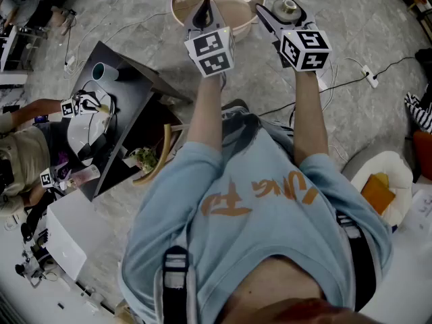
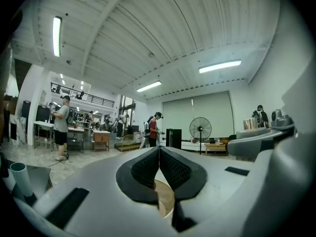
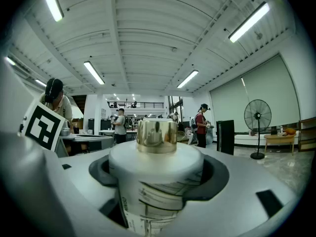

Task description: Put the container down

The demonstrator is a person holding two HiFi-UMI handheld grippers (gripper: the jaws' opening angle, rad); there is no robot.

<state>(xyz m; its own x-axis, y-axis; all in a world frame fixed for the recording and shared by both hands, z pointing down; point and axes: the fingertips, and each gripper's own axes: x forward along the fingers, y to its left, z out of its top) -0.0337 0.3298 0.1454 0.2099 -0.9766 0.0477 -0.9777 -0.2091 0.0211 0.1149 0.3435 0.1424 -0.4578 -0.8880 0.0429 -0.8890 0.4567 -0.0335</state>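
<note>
At the far left of the head view another person (image 1: 19, 150) worked at a dark worktop (image 1: 138, 103), on whose far corner a teal cylinder (image 1: 102, 71) lay. Toward the middle, the wearer's bare left arm reached forward with the left tool (image 1: 204, 12), its marker cube (image 1: 210, 50) facing the camera. The tool's tips showed over a round wooden worktop (image 1: 236, 9) on the grey floor. In the left gripper view that left tool (image 2: 159, 164) had its two dark ribbed jaws pressed together along one line, with nothing between them. A pale wooden rim showed just below them, and a standing fan (image 2: 200, 129) stood far back in the hall. To the right, the right tool (image 1: 283, 13) was held out beside the left one, just past the round worktop's right edge, with its own marker cube (image 1: 305, 48) behind it. It carried the container (image 1: 290, 7), a white cylinder with a printed label. In the right gripper view the right tool (image 3: 157, 179) had its jaws spread wide and closed against both sides of the container (image 3: 153, 186). The container's gold cap (image 3: 156, 135) stood out past the jaw tips. No view showed whether the container touched any surface. At the far right of the head view sat a white cushioned seat (image 1: 398, 171) holding something orange.
</note>
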